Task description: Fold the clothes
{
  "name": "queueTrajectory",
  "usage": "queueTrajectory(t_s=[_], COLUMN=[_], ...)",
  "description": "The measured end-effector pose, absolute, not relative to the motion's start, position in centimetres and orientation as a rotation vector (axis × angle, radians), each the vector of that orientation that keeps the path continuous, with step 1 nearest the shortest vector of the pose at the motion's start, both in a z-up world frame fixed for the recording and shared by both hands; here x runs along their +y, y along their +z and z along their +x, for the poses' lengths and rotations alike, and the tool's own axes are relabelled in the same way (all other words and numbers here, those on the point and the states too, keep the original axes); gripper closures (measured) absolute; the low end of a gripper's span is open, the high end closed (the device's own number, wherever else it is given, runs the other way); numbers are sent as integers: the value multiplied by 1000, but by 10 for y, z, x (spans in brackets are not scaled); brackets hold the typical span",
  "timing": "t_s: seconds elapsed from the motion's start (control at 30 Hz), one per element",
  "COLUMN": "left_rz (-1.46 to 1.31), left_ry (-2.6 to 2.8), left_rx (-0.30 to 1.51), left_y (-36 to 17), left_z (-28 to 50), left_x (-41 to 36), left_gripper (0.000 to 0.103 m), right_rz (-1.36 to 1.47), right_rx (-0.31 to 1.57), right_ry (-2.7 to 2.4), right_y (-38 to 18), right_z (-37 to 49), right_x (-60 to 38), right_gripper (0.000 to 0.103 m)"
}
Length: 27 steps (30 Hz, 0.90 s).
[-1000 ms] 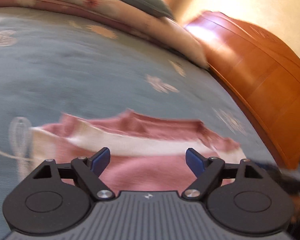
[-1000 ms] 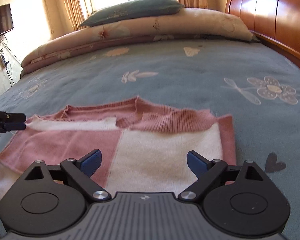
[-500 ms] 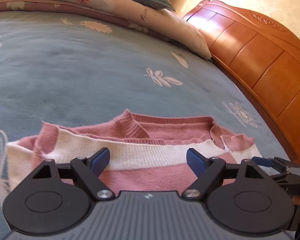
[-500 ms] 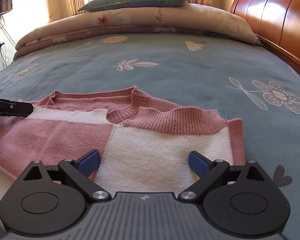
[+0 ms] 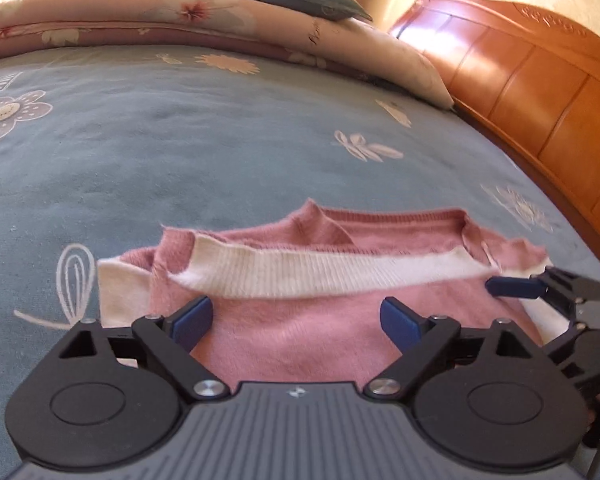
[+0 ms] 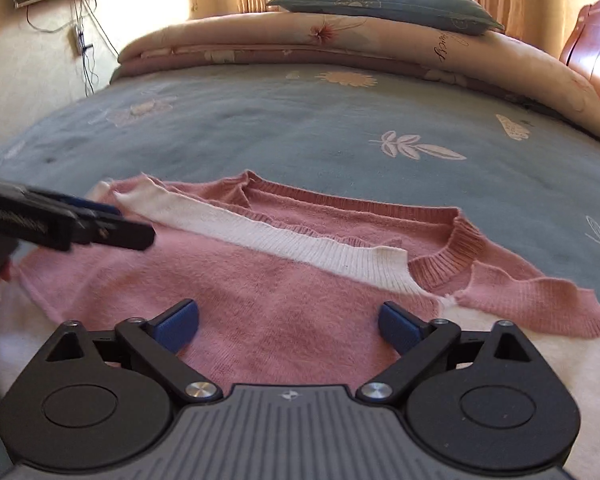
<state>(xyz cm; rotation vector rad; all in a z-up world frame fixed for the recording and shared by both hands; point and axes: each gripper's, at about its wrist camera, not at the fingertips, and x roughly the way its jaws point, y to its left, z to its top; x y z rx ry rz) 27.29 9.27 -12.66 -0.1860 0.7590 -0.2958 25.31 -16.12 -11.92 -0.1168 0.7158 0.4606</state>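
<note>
Pink-and-white sweater (image 5: 300, 320) lies partly folded on blue bed (image 5: 180, 152), lower centre of both views. Left claw (image 5: 296, 318) and right claw (image 6: 288, 322) both spreading wider above it, nothing pinched.

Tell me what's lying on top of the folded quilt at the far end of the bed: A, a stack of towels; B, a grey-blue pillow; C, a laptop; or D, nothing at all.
B: a grey-blue pillow with a pale flower outline rests on the folded floral quilt, beyond the pink and white sweater.
</note>
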Motion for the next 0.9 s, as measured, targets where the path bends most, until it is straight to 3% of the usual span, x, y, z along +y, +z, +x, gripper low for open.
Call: queueTrajectory(t_s=[0.37,0.6,0.9], left_rz=[-66,-36,-57], left_ry=[-330,-363,-361], left_rx=[741,698,673], left_y=[-125,-132,-122], left_z=[276,265,254], left_x=[72,74,76], left_gripper=[9,9,9], right_rz=[-31,120,144], right_rx=[679,780,750], right_ry=[238,84,88], right_y=[-91,-119,-95], right_z=[250,249,193], right_x=[-220,-288,-293], right_gripper=[0,0,0])
